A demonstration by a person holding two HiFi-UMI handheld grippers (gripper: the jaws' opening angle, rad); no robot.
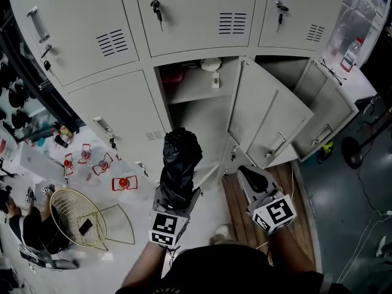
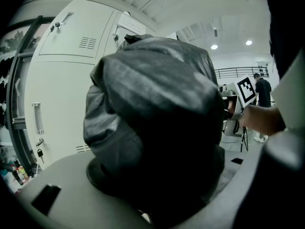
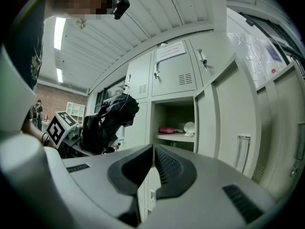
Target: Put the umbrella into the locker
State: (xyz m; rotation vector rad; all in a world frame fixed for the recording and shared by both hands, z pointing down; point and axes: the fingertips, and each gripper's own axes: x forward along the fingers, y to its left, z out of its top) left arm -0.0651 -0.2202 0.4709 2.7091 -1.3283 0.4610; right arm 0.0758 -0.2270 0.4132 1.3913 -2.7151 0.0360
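Note:
A black folded umbrella (image 1: 179, 161) is clamped in my left gripper (image 1: 174, 196) and points toward the open locker (image 1: 205, 118) just ahead. In the left gripper view the umbrella (image 2: 157, 113) fills most of the picture between the jaws and hides the fingertips. My right gripper (image 1: 249, 176) is to the right of it, in front of the swung-out locker door (image 1: 269, 118); its pads (image 3: 164, 166) meet with nothing between them. The locker compartment (image 3: 176, 123) has a shelf with a red item (image 3: 167, 130) and a white item (image 3: 189, 127) on it.
Shut grey lockers surround the open one; a second door (image 1: 327, 106) stands open at the right. A wire basket (image 1: 76, 216) and red-white pieces (image 1: 101, 164) lie on the floor at the left. Wooden slats (image 1: 240, 216) are below. A bottle (image 1: 351, 54) stands at far right.

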